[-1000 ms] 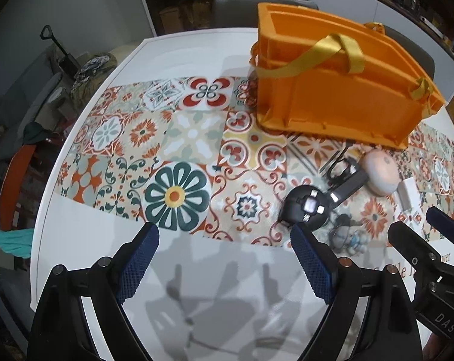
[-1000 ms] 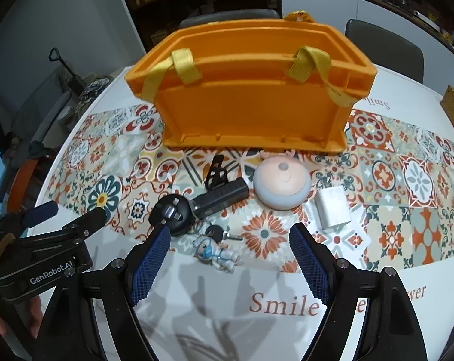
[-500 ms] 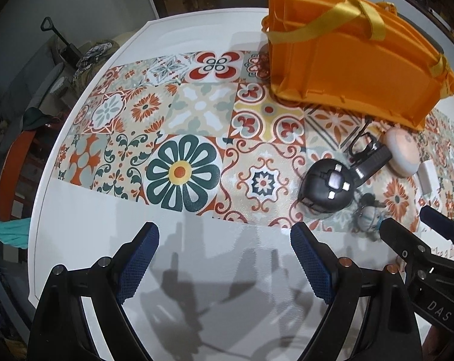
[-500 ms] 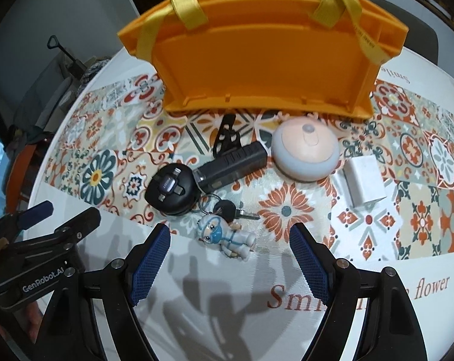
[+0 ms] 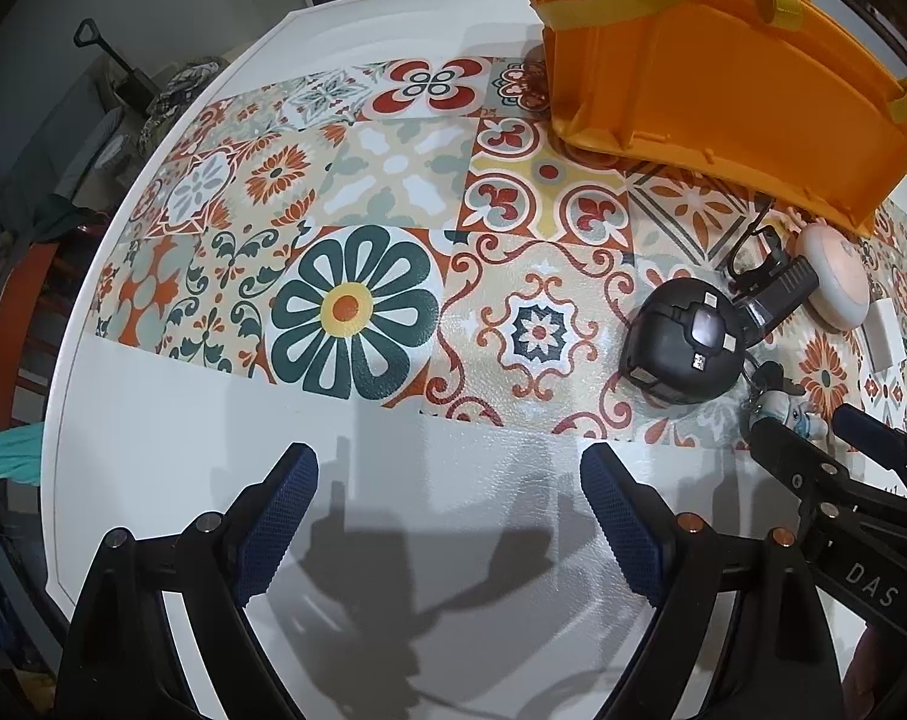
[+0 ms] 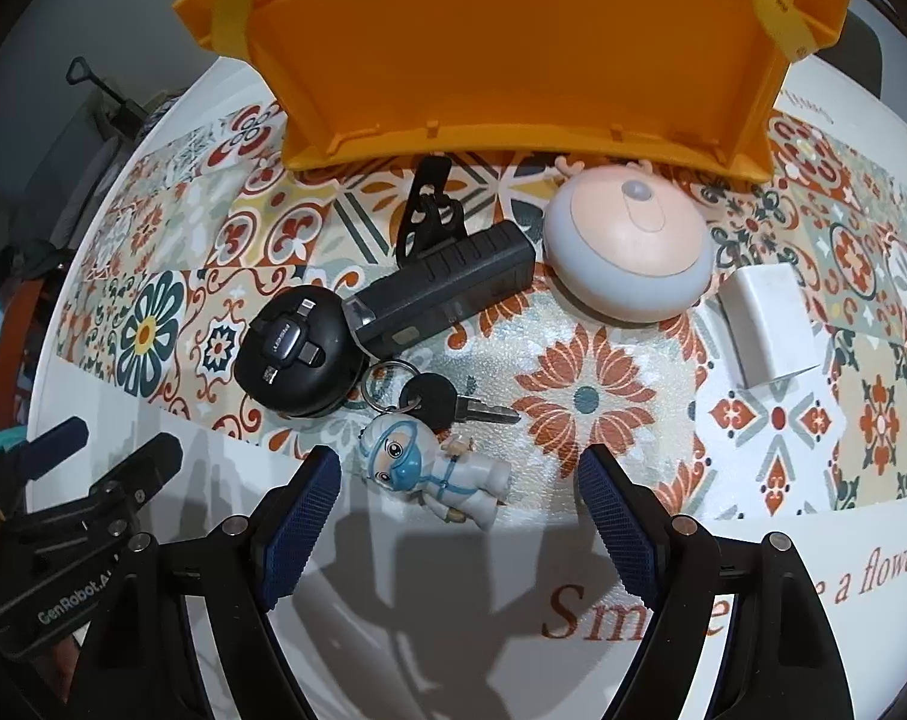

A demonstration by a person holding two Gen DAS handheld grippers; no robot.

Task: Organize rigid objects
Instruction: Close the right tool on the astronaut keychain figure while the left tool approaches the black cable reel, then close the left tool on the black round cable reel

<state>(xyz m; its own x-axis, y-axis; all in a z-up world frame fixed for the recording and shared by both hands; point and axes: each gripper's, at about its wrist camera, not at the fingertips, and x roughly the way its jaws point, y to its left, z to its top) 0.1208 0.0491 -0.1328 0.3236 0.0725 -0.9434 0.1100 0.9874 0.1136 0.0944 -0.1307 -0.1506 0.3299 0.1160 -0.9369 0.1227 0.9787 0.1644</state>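
Observation:
An orange bin [image 6: 513, 54] with yellow straps stands at the back of the patterned cloth. In front of it lie a black round gadget [image 6: 297, 348], a black rectangular device [image 6: 447, 288], a pink and grey dome light [image 6: 630, 252], a white block [image 6: 768, 324] and a key with a white figurine keychain [image 6: 435, 468]. My right gripper [image 6: 459, 480] is open just above the figurine, which lies between its fingers untouched. My left gripper [image 5: 447, 480] is open over bare white table, left of the round gadget [image 5: 684, 348]. The bin [image 5: 723, 78] shows at the upper right there.
The round white table's edge [image 5: 81, 360] curves at the left, with a chair and clutter beyond it. The right gripper's fingers [image 5: 837, 450] show at the left view's right edge. The cloth's printed words [image 6: 633, 606] lie by the near edge.
Both grippers have come down toward the table, so the objects look larger and closer. The figurine now lies between the right gripper's fingertips. Both jaws kept their width.

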